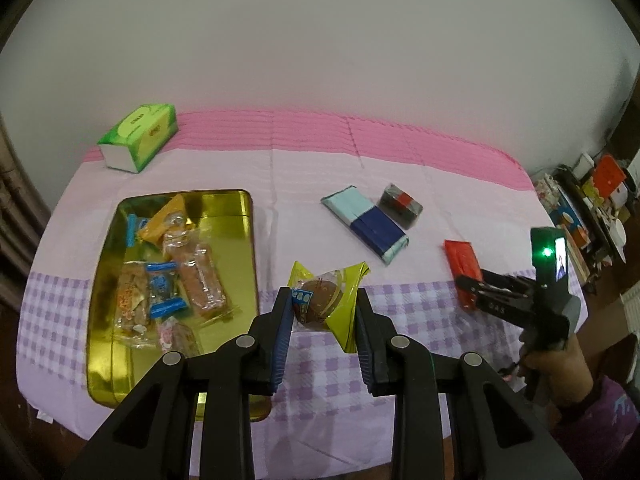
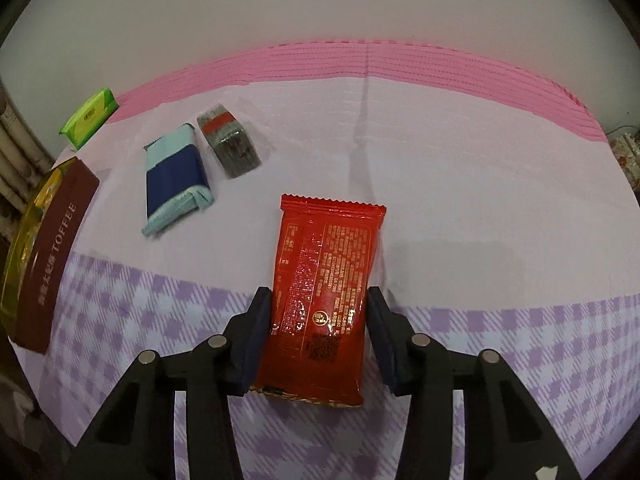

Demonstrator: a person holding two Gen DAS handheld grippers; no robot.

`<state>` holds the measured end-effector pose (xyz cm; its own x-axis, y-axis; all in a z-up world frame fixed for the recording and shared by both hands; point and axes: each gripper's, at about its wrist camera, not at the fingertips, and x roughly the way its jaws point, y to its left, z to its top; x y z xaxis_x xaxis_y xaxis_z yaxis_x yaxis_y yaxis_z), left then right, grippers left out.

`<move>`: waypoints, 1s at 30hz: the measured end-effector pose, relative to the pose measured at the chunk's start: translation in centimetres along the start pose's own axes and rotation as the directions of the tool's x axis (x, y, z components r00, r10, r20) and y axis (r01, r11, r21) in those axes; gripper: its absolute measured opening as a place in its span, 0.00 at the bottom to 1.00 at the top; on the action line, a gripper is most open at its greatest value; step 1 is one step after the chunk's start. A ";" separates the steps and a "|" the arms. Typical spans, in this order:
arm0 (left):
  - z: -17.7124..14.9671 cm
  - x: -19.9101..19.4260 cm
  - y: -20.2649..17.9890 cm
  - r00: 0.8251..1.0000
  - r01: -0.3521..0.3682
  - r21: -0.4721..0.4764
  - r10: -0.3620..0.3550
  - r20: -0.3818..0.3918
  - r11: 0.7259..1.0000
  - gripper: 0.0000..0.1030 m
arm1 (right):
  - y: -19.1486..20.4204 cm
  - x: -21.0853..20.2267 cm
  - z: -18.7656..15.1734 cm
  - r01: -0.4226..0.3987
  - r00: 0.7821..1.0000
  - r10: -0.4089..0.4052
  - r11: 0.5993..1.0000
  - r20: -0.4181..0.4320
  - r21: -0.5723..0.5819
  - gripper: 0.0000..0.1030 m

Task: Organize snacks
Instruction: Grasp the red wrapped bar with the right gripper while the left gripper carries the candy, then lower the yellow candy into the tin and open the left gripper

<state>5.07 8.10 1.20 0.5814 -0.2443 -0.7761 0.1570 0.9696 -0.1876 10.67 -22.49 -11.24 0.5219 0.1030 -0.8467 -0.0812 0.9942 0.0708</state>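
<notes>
Two grippers: left gripper (image 1: 322, 312) pinches yellow-wrapped round cake (image 1: 326, 298), light, crushable; right gripper (image 2: 316, 332) spread wide astride flat red foil packet (image 2: 324, 288), slippery; grasp its long edges.

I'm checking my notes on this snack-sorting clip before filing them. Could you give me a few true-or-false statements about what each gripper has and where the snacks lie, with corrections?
1. The left gripper is shut on the yellow-wrapped cake. True.
2. The gold tin holds no snacks yet. False: several wrapped snacks already lie in it.
3. The red packet lies between the right gripper's fingers. True; the jaws stand open beside it, with a gap on the right side.
4. The blue packet lies inside the tin. False: it lies on the cloth beside the dark packet.
5. The green tissue pack sits at the table's far left. True.
</notes>
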 end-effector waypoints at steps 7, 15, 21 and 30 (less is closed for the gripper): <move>-0.6 -2.1 2.9 0.993 -0.100 -0.041 0.102 0.051 0.994 0.30 | 1.3 0.4 -0.5 0.055 0.998 -0.053 0.998 0.035 -0.031 0.50; -1.6 -2.8 8.4 0.977 -0.198 -0.110 0.205 0.060 0.974 0.30 | -0.7 -1.5 -2.3 0.042 0.998 -0.041 0.999 0.040 -0.012 0.40; -2.0 -2.0 9.1 0.981 -0.182 -0.108 0.188 0.052 0.977 0.30 | -2.0 -3.3 -5.3 0.028 0.998 -0.028 1.000 0.049 0.000 0.40; -2.6 -0.2 7.9 0.985 -0.172 -0.058 0.173 0.019 0.983 0.30 | -3.1 -4.0 -6.7 0.014 0.996 -0.015 1.000 0.085 0.017 0.40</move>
<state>4.11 15.84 -1.76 0.6148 -0.0731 -0.7853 0.0085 0.9962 -0.0861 3.18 -26.16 -11.60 0.5932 0.0902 -0.8000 -0.0596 0.9959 0.0680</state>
